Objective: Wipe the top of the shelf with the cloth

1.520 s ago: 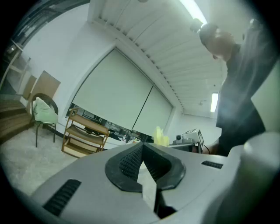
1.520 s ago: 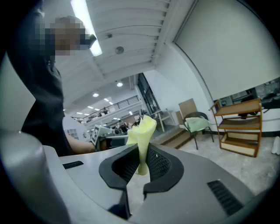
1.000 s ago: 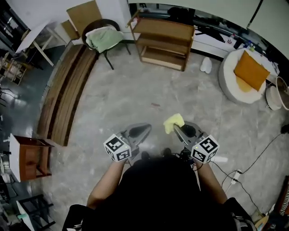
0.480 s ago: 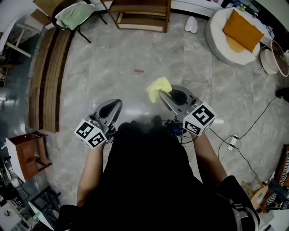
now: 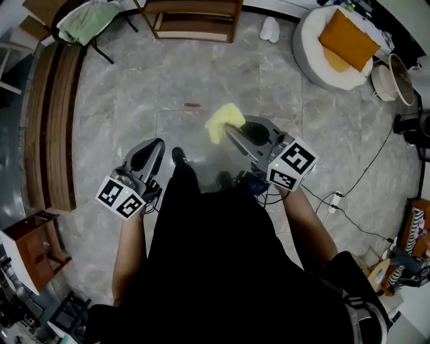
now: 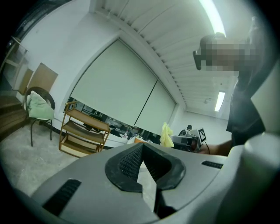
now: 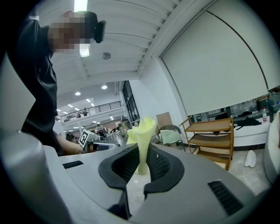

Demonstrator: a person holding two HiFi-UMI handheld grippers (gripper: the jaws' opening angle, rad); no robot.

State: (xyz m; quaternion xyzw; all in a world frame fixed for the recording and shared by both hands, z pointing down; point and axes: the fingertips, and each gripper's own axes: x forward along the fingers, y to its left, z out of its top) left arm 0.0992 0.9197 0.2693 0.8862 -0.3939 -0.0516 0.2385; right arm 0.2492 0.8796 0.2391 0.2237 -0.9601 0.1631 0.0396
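The left tool (image 5: 156, 144) is closed on nothing. The right tool (image 5: 228, 130) pinches the yellow cloth (image 5: 222, 121) by one end. The cloth looks soft, light and floppy. The wooden shelf (image 5: 195, 8) stands far across the floor, not wiped yet.

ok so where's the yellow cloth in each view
Head view: the yellow cloth sits near the centre, a little above the middle, at the tip of the right claw.
Left gripper view: the cloth is small, right of centre.
Right gripper view: the cloth is at the centre, pinched upright between the jaws.
Shared landmark: the wooden shelf, top of head view, left in left gripper view, right in right gripper view.
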